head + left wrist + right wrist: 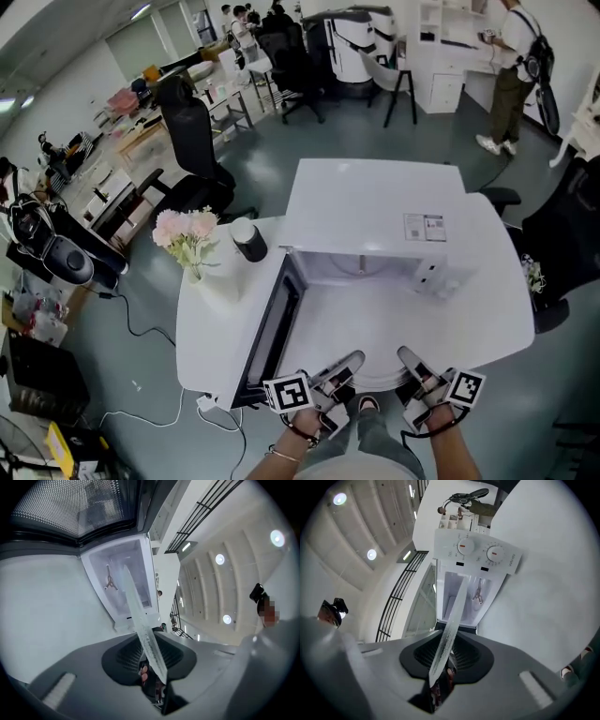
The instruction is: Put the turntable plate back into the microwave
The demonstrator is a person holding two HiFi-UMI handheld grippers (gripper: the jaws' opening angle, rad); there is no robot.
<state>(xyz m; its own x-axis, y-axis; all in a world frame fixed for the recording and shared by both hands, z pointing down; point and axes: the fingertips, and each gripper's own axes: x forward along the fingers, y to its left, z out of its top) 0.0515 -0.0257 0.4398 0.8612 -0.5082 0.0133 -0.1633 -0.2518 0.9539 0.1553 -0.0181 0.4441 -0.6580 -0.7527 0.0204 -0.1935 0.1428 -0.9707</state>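
Microwave sitting on the table, door hanging open at its left; flowers and cup standing left of it; turntable plate sitting near, before the cavity, between left gripper and right gripper.

Bright, even lgt; heavy fisheye at edges

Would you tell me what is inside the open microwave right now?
Only the three-armed turntable support shows inside the cavity of the microwave. The turntable plate, held edge-on in front of the opening, covers a strip of the interior behind it.
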